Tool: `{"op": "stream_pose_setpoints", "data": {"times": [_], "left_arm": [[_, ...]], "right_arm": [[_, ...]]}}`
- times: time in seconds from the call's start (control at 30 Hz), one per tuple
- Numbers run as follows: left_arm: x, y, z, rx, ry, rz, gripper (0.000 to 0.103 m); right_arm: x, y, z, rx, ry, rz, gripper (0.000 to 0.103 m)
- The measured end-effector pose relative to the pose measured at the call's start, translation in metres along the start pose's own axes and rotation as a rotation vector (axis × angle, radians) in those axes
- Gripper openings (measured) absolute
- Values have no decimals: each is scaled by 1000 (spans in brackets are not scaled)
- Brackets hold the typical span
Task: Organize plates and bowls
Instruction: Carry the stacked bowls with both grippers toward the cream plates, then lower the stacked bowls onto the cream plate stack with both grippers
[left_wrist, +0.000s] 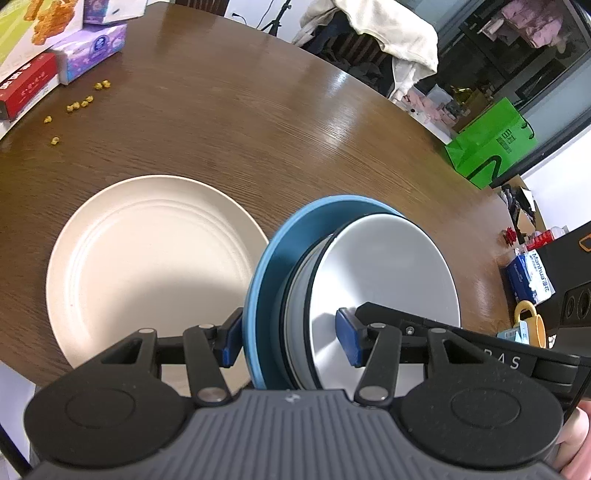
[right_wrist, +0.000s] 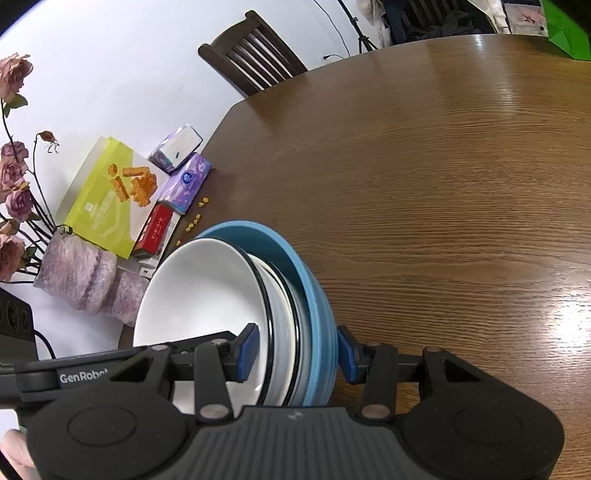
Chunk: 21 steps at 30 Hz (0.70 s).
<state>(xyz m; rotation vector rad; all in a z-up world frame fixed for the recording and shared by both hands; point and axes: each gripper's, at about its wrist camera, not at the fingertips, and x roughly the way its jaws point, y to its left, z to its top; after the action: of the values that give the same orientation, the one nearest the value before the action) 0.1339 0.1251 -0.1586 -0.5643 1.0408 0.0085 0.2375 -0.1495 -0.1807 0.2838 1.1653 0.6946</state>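
Both the left gripper (left_wrist: 290, 338) and the right gripper (right_wrist: 297, 350) are clamped on the stack of dishes (left_wrist: 369, 273), held above the tabletop (left_wrist: 258, 122) beside the cream plate (left_wrist: 147, 254).

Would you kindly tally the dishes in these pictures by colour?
Cream plate: 1
Blue plate: 1
White bowls with dark rims: at least 2, nested; the exact number is unclear
Total: at least 4
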Motion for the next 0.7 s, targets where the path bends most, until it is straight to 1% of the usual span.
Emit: {"op": "stream_pose_setpoints", "data": {"times": [0.7], "left_arm": [[-6, 47, 18, -57, -6, 24, 52]], "right_arm": [[46, 37, 9, -29, 46, 20, 44]]}}
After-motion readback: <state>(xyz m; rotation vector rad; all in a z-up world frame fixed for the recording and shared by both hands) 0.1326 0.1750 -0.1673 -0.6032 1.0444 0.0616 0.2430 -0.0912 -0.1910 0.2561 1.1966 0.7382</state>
